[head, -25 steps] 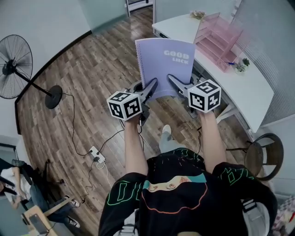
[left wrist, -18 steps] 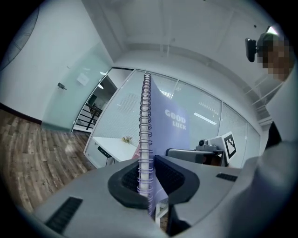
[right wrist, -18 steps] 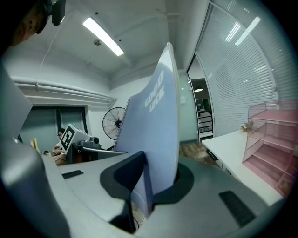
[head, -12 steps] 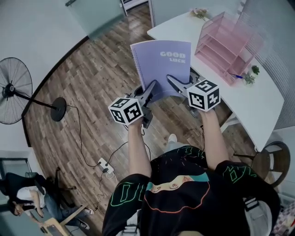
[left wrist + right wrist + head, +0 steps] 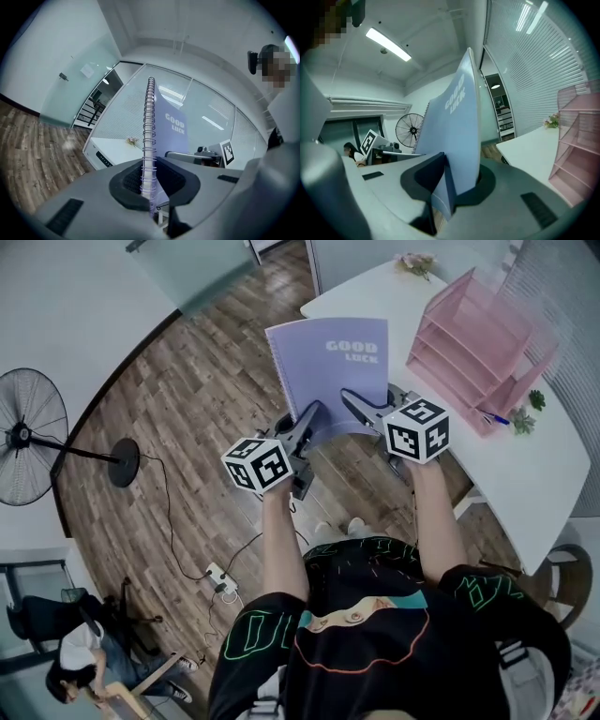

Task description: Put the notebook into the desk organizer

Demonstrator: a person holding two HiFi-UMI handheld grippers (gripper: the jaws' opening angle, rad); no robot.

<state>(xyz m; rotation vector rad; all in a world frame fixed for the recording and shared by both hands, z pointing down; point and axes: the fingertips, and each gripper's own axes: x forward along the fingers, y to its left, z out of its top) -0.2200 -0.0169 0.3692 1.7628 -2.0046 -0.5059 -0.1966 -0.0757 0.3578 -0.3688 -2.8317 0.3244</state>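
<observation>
A lilac spiral notebook with "GOOD LUCK" on its cover is held up in the air between both grippers, above the wooden floor beside the desk. My left gripper is shut on its spiral-bound edge at the lower left. My right gripper is shut on the lower right corner of the notebook. The pink wire desk organizer, with stacked trays, stands on the white desk to the right of the notebook; it also shows at the right of the right gripper view, desk organizer.
A small plant and a blue pen lie by the organizer. Dried flowers sit at the desk's far end. A standing fan and a power strip with cables are on the floor at left. A chair stands at right.
The view has shifted toward the desk, so the organizer sits closer and further right. The notebook stays gripped by both grippers, a little nearer the desk edge.
</observation>
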